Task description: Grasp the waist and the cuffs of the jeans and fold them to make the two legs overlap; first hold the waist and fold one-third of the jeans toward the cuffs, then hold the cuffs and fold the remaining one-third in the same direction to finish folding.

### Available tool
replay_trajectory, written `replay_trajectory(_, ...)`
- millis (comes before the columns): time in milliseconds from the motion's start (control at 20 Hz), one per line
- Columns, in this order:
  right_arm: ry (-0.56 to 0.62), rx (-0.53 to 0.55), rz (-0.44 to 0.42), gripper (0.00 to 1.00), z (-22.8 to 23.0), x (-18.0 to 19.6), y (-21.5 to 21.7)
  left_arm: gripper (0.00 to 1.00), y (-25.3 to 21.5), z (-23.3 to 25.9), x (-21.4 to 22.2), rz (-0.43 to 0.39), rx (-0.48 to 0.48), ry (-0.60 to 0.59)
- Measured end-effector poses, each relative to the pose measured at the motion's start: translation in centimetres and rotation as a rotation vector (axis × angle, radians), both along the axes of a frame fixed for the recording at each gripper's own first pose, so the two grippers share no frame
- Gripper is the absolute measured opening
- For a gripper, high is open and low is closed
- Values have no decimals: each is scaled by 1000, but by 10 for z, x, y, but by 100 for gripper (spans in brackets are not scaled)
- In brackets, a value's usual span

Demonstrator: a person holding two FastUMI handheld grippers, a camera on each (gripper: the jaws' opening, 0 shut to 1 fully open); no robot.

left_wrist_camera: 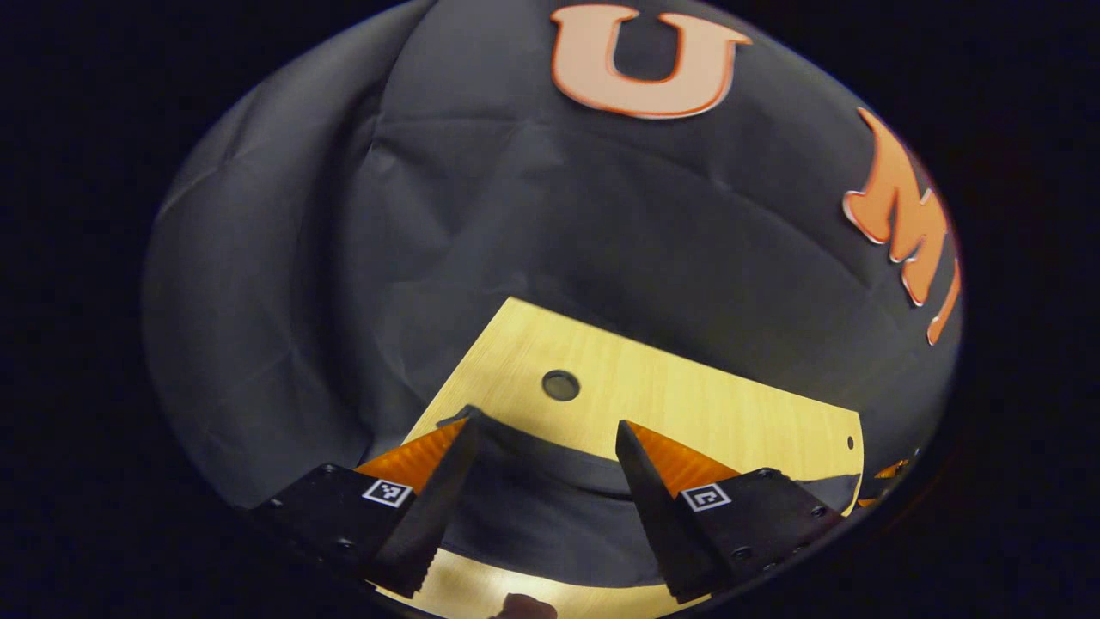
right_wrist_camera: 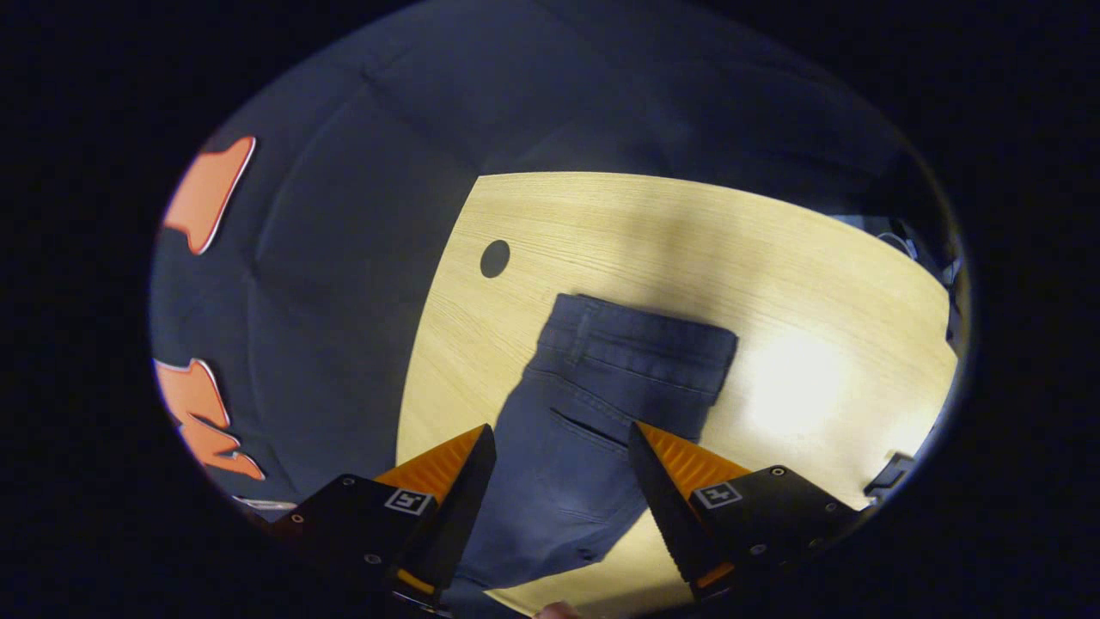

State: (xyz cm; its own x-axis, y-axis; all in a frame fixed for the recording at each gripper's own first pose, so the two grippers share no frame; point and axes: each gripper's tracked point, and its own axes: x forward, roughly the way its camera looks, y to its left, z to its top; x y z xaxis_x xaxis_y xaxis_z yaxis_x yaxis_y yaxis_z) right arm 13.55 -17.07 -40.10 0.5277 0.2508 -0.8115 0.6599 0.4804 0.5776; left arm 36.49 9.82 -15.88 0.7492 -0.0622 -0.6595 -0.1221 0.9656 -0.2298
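Observation:
Dark blue jeans (right_wrist_camera: 601,387) lie flat on the light wooden table (right_wrist_camera: 773,258) in the right gripper view. Their waistband is at the far end, a back pocket faces up, and the legs run toward me under the fingers. My right gripper (right_wrist_camera: 561,430) hovers open over the jeans, a little below the waist, with nothing between its fingers. In the left gripper view my left gripper (left_wrist_camera: 546,423) is open too, over a dark stretch of cloth (left_wrist_camera: 541,516) on the table that looks like part of the jeans; which part I cannot tell.
A round cable hole (right_wrist_camera: 494,258) is in the table left of the waistband; the same hole (left_wrist_camera: 560,384) lies just beyond the left fingers. The black cloth wall closes the far and left sides. A small dark object (right_wrist_camera: 889,473) sits at the table's right edge.

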Motion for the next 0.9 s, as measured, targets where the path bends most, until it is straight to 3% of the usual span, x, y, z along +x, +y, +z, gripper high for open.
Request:
replay_trajectory(150, 34, -84, 49, 97, -19, -24, -3, 98, -22, 41, -14, -22, 19, -112)
replay_trajectory(350, 76, -110, 72, 98, -42, -41, 0, 97, -60, 93, -34, -65, 60, -252)
replay_trajectory(550, 69, -145, 69, 97, -55, -38, -6, 97, -90, 136, -55, -77, 155, -370)
replay_trajectory(800, 24, -227, 66, 98, -62, -26, -19, 94, -124, 178, -97, -106, 164, -469)
replay_trajectory(900, 31, -219, 64, 98, -69, -24, -19, 97, -143, 191, -110, -118, 158, -500)
